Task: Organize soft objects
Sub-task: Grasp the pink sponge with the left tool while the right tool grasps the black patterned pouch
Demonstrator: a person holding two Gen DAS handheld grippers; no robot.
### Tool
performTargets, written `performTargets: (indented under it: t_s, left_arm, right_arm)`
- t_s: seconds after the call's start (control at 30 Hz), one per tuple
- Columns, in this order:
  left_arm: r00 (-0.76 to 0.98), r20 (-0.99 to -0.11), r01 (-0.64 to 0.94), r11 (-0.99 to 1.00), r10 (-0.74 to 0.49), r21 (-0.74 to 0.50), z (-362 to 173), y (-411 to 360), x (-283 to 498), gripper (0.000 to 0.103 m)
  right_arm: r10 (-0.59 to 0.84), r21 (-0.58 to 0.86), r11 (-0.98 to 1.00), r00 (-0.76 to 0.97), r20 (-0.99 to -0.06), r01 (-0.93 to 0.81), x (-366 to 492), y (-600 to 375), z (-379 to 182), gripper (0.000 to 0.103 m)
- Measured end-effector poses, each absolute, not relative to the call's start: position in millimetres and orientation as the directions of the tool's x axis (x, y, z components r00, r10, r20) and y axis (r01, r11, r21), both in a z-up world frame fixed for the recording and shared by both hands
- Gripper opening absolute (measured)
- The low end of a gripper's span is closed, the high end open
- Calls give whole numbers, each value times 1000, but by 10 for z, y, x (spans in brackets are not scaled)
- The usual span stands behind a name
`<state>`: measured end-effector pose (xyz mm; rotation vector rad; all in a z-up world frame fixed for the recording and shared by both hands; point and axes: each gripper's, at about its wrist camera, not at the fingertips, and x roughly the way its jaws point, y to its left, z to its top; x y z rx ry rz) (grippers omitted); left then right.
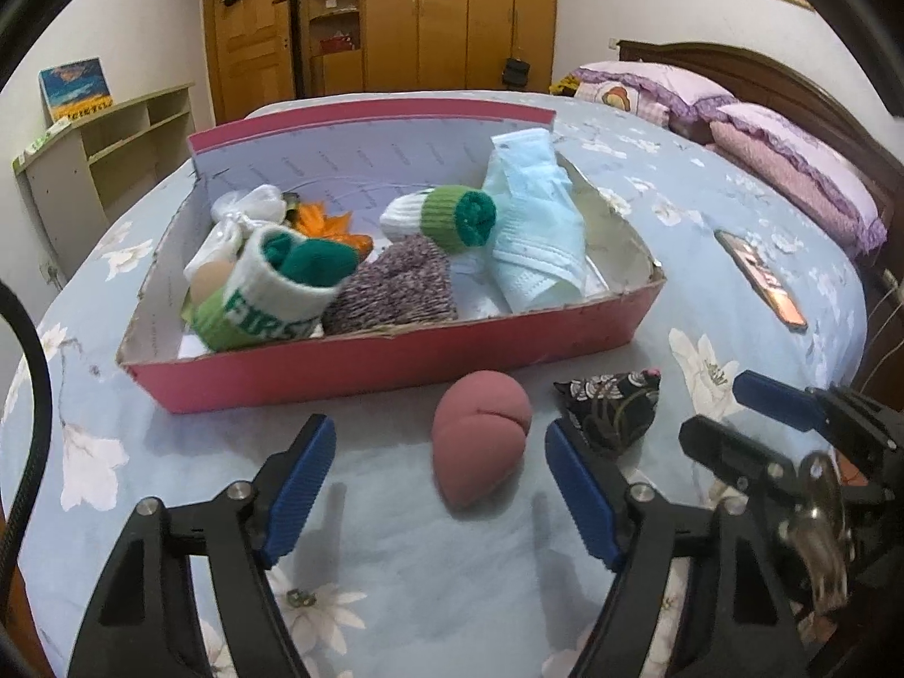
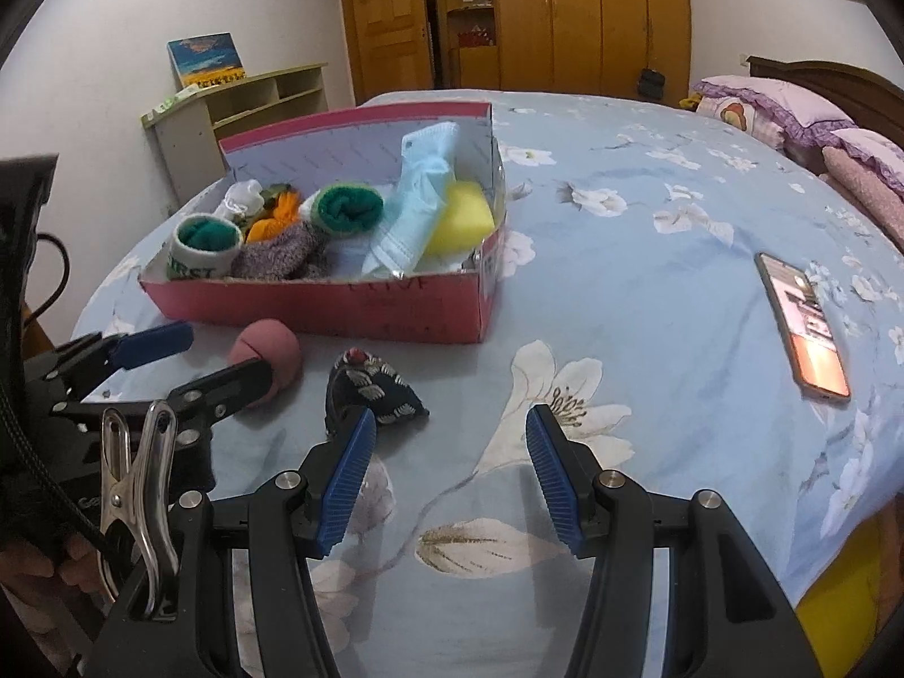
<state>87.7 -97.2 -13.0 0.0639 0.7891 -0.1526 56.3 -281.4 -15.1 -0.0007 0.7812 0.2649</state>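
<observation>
A pink soft sponge (image 1: 480,440) lies on the bed in front of a red cardboard box (image 1: 395,361). My left gripper (image 1: 438,452) is open, its blue pads on either side of the sponge, not touching it. A dark patterned pouch (image 1: 613,409) lies just right of the sponge. My right gripper (image 2: 449,440) is open and empty over the bedsheet, just right of the pouch (image 2: 373,390). The box (image 2: 339,311) holds rolled socks (image 1: 452,217), face masks (image 1: 531,226) and a yellow sponge (image 2: 460,217).
A phone (image 2: 805,325) lies on the blue floral bedsheet to the right. Pillows (image 1: 791,169) lie at the headboard. A shelf unit (image 1: 107,158) stands left of the bed and wooden wardrobes (image 1: 452,11) behind it.
</observation>
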Motion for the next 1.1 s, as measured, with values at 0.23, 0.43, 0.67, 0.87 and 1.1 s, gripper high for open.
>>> performTargets:
  t_s: [0.23,0.43,0.67,0.87,1.1]
  left_arm:
    - [672,-733,179,984,-108,19,-230,-1042,975,60]
    - [661,-736,204,979,-142,-5,-260,-1068,976,39]
    - [677,-722,191,981,-143,-16,-169,-1010,892,38]
    - [700,-705,144,989,-114,-16,-64,-781,780,38]
    - [706,-706,57,998,-56,-22,-93,-395,700,38]
  right_arm:
    - [261,133,962,662,-703,-238,572,-2857,-239,57]
    - [279,151,957,655,-703,-246,576,-2866,-273,57]
    - [286,153,955,656,-699,-253,570,-2843,-270,57]
    - [322,176,943,647,-692,-281,547,-2761,-226,57]
    - [319,134,936,628,-710,-324,579,-2517,-202,57]
